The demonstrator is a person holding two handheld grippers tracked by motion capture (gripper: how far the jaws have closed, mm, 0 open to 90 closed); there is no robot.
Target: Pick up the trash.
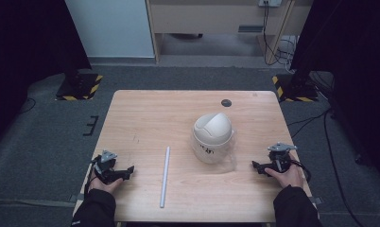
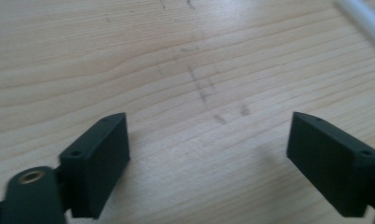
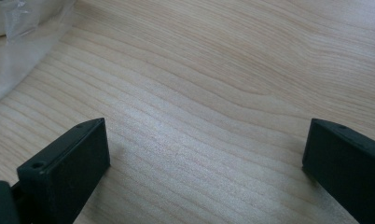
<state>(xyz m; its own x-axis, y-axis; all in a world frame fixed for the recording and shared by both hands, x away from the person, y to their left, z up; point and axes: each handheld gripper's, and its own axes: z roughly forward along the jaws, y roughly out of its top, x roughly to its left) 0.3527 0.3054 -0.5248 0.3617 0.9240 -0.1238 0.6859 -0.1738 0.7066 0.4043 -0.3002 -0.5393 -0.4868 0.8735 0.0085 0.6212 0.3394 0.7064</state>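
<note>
Pale wooden table (image 1: 145, 118) — faintly scuffed — on grey carpet (image 1: 41, 123).

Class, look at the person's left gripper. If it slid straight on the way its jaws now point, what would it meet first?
Probably the long white rod lying on the wooden table. The open left gripper points right, towards it, with bare wood between. Depth is uncertain.

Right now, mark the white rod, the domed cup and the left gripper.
white rod (image 1: 165, 177), high view, middle of its length.
domed cup (image 1: 212, 126), high view, top of the cream dome lid.
left gripper (image 1: 130, 169), high view, between its open tips.
</note>
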